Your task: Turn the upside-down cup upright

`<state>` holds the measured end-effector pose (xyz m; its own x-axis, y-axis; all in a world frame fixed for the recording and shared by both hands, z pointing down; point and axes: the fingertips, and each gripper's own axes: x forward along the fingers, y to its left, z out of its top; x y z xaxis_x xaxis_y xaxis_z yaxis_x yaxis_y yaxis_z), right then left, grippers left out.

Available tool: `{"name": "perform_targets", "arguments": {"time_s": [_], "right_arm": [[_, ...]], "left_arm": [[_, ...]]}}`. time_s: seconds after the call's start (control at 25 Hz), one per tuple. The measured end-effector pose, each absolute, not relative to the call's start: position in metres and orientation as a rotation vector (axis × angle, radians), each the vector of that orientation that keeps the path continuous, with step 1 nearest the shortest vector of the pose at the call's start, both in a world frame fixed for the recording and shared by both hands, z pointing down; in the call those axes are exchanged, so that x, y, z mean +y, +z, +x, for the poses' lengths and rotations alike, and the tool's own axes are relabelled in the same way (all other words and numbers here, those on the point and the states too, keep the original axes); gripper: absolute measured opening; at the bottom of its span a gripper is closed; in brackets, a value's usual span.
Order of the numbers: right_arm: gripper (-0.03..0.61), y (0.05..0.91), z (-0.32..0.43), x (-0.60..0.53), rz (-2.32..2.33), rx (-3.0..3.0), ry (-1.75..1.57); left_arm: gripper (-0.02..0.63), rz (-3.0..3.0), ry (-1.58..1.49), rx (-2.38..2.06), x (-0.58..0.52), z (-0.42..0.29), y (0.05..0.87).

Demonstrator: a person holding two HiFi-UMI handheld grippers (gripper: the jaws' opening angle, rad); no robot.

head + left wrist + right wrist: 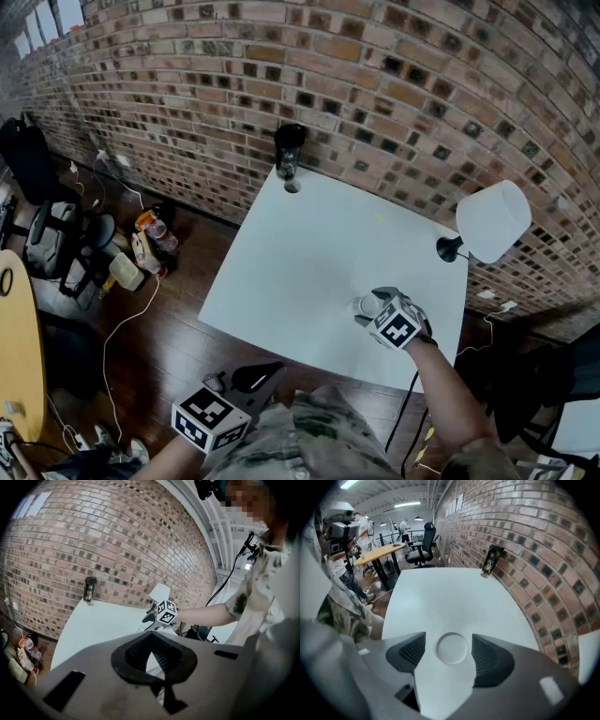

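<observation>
A small clear cup (367,306) stands upside down on the white table (309,253), near its front right. In the right gripper view its round base (452,648) faces me. My right gripper (371,310) is open, with one jaw on each side of the cup (452,648) and a thin gap on both sides. My left gripper (270,369) is shut on nothing and hangs off the table's front edge, close to my body. In the left gripper view its jaws (152,645) meet, and the right gripper (165,612) shows beyond them.
A black can (289,152) stands at the table's far corner by the brick wall. A white lamp (493,220) sits at the right edge. Bottles and cables (141,248) lie on the floor at left, beside a yellow round table (19,347).
</observation>
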<state>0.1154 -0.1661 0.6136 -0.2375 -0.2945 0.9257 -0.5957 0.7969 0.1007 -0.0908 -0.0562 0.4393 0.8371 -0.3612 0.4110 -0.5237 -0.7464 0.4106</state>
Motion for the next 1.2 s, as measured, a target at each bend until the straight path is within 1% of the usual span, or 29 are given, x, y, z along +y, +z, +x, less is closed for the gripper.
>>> {"name": "perform_targets", "arguments": {"time_s": [0.12, 0.2, 0.24, 0.32, 0.4, 0.64, 0.88, 1.2], "right_arm": [[0.330, 0.631, 0.118, -0.178, 0.627, -1.765, 0.343], [0.330, 0.640, 0.119, -0.183, 0.594, -1.737, 0.360], [0.324, 0.644, 0.119, -0.184, 0.578, -1.733, 0.372], [0.274, 0.650, 0.118, -0.182, 0.551, -1.733, 0.382], [0.272, 0.649, 0.118, -0.182, 0.546, -1.753, 0.374], [0.272, 0.624, 0.129, -0.194, 0.781, -2.011, 0.435], [0.272, 0.624, 0.158, -0.177, 0.927, -2.224, 0.466], [0.270, 0.656, 0.200, -0.146, 0.864, -2.172, 0.416]], "left_arm": [[0.006, 2.497, 0.448, -0.627, -0.071, -0.108, 0.456], [0.006, 2.494, 0.457, -0.627, -0.079, -0.118, 0.464], [0.006, 2.485, 0.450, -0.632, -0.081, -0.120, 0.465], [0.006, 2.471, 0.436, -0.653, -0.085, -0.122, 0.467], [0.006, 2.462, 0.422, -0.690, -0.089, -0.119, 0.468], [0.006, 2.472, 0.382, -0.702, -0.089, -0.088, 0.451], [0.006, 2.480, 0.410, -0.701, -0.089, -0.048, 0.446], [0.006, 2.478, 0.471, -0.695, -0.081, 0.001, 0.447]]}}
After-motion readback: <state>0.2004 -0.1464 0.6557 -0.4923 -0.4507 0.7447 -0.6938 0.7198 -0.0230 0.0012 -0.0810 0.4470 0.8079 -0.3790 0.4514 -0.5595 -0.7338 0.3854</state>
